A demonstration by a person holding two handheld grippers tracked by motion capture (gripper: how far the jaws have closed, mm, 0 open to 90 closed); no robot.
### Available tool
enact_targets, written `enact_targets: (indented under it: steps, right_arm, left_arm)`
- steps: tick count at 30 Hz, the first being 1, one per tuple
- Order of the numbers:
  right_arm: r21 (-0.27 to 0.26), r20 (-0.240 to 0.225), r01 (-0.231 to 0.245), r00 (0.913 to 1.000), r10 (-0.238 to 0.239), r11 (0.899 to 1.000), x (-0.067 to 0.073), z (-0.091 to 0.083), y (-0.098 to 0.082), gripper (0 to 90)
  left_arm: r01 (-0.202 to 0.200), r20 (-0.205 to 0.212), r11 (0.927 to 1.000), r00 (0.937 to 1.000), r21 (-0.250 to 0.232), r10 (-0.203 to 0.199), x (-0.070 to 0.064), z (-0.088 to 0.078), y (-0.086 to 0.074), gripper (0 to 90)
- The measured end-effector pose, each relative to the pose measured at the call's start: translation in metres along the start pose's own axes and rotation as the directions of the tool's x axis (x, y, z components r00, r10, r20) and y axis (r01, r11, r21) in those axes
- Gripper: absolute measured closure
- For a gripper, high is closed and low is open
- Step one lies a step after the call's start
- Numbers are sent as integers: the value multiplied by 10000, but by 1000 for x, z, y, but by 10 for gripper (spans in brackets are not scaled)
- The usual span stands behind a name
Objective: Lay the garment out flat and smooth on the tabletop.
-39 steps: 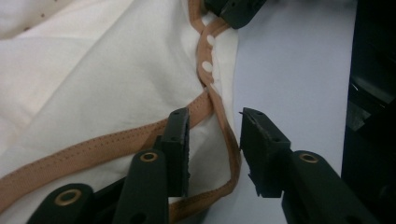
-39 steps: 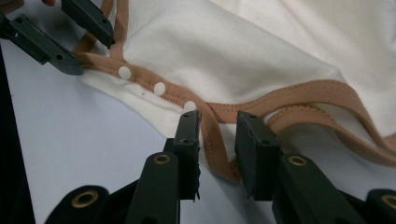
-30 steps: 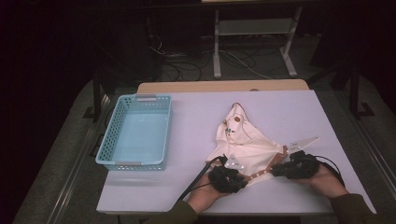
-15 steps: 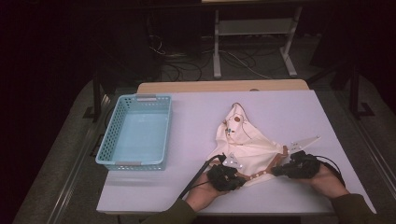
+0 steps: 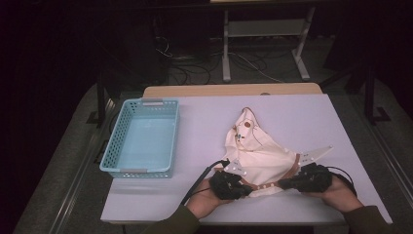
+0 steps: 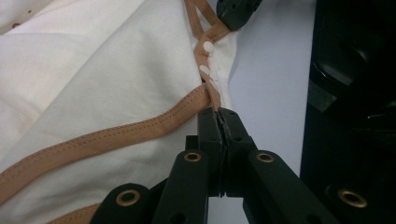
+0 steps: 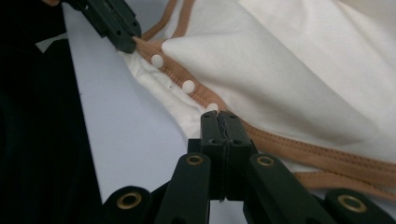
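- On the white table [image 5: 195,126], near edge: we list one cream garment [image 5: 258,153] with tan trim and white snaps.
- Left gripper [image 6: 218,122]: jaws pinched together on the tan hem.
- Right gripper [image 7: 220,122]: jaws clamped on the same hem, beside the snaps.
- At far left: we note one blue basket [image 5: 142,139], well apart.

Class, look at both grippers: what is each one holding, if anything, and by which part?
Both hold the cream garment. The left gripper and the right gripper each pinch its tan-trimmed snap edge at the near hem, one at either end of the row of snaps.
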State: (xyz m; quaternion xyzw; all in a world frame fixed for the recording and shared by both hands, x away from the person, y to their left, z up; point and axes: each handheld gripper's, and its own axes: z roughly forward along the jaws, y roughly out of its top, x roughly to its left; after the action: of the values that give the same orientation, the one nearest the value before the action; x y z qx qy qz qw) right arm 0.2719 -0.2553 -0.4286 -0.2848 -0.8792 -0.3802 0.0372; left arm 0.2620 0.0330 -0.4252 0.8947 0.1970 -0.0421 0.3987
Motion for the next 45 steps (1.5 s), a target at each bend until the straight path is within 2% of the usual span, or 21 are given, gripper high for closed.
enact_targets:
  steps: [10,19,25,28,33,37,45]
  right_arm:
    - [245,-464,398,9982,-386,9989,20,9,0,885]
    - [500,-746,712,9949,-674,9962,34,14,-3,885]
    - [718,-792,808,9940,-751,9941,36,18,-5,884]
    - [764,-765,733,9948,-674,9944,35,19,-5,867]
    - [398,-577,510,9971,-486,9979,33,16,-4,639]
    - [-31,-163,302,9994,-303,9995,30,13,-2,496]
    - [-414,427,175,9990,-158,9990,26,13,2,365]
  left_arm:
    - [-22,176,9996,9998,289,17,0,-14,-12,879]
    - [-19,403,9987,9992,515,-2,-8,-18,-24,878]
    - [-16,411,9980,9992,628,-10,-10,-16,-29,874]
    - [-43,322,9986,9995,531,26,-9,-17,-28,813]
    - [-8,81,9998,10000,174,6,-6,-23,-26,684]
    - [16,-173,10000,9998,-91,-17,-2,-29,-23,587]
    - [246,-711,9986,9971,-473,-279,10,-36,-17,443]
